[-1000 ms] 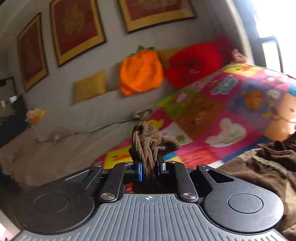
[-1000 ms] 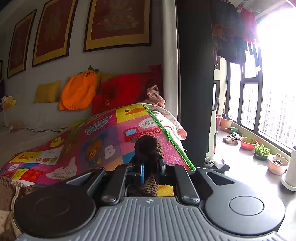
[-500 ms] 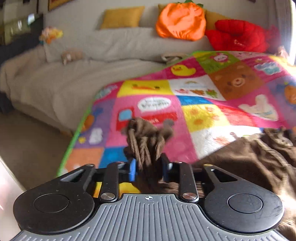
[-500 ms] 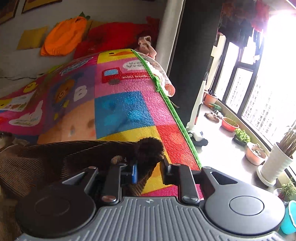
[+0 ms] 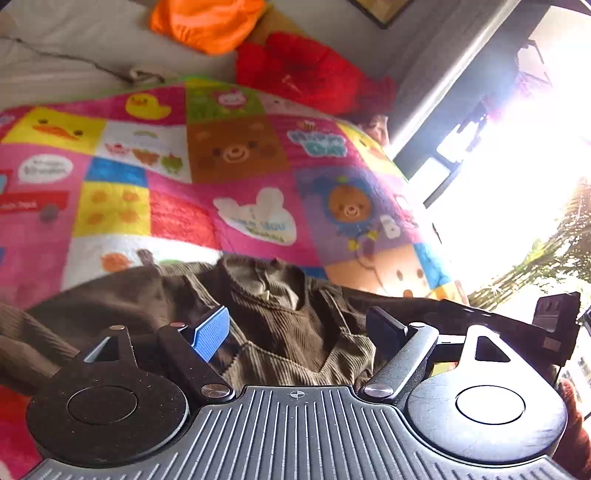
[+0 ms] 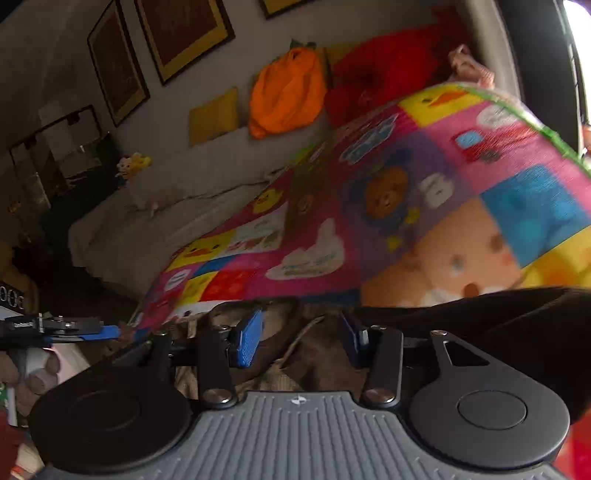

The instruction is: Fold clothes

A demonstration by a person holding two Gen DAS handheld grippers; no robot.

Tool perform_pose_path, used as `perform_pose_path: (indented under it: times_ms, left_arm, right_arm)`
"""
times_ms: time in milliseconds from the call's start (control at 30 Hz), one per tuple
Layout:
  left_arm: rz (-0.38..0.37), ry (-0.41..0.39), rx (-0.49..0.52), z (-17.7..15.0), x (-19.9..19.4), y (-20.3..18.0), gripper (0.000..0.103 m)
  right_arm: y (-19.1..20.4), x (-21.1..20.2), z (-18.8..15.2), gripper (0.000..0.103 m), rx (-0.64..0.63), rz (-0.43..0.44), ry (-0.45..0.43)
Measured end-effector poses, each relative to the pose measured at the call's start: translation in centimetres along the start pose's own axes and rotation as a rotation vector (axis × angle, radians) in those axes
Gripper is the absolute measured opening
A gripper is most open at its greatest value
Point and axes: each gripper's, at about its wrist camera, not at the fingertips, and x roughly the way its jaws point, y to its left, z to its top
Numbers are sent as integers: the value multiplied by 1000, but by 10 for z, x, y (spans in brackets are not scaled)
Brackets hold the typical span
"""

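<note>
A brown corduroy garment lies rumpled on the colourful patchwork blanket at the near edge of the bed. My left gripper is open just above it, with the blue pad clear of the cloth. In the right wrist view the same garment lies under my right gripper, which is open and holds nothing. The left gripper's tip shows at the left of the right wrist view. The right gripper shows at the right edge of the left wrist view.
An orange pumpkin cushion and a red cushion sit at the head of the bed. A bright window is to the right. A grey sheet and dark furniture lie to the left.
Both grippers have opened and let go of the brown garment, which now lies on the blanket. Both views have swung down and inward toward it.
</note>
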Motion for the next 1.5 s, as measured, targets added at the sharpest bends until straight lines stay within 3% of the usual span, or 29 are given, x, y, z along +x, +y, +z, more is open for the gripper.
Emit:
perform_pose_path:
  times_ms: [167, 300, 367, 500, 567, 633, 700, 767, 867, 900, 1100, 1233, 1500]
  left_arm:
    - [18, 29, -186, 1, 36, 39, 84]
    - [14, 60, -243, 7, 50, 60, 86]
    - [31, 68, -245, 13, 63, 65, 86]
    - [42, -29, -245, 46, 83, 69, 84]
    - [51, -108, -222, 62, 87, 67, 84]
    - [120, -191, -129, 76, 90, 60, 84]
    - [183, -189, -75, 83, 95, 57, 84]
    - [184, -155, -72, 80, 95, 57, 84]
    - [163, -120, 2, 61, 78, 46, 92]
    - [164, -109, 50, 53, 70, 39, 94]
    - [227, -46, 384, -16, 6, -13, 98]
    - [220, -25, 456, -64, -38, -39, 100]
    - [245, 11, 541, -158, -93, -76, 103]
  right_arm:
    - [-3, 91, -9, 45, 119, 21, 139]
    - [-31, 136, -18, 45, 283, 55, 243]
    - [-42, 145, -15, 45, 341, 101, 215]
    - [-59, 153, 4, 45, 414, 145, 77]
    - [-64, 153, 14, 45, 389, 102, -5]
    - [-67, 155, 19, 45, 323, 37, -25]
    - [-70, 159, 21, 45, 246, -31, -15]
    - [-74, 160, 20, 45, 217, -48, 20]
    - [-74, 139, 16, 53, 197, -34, 13]
    - [-68, 126, 13, 58, 149, -52, -6]
    - [-21, 26, -22, 69, -236, -133, -59]
    - [17, -37, -67, 76, -422, -80, 2]
    - [84, -95, -180, 82, -629, 91, 122]
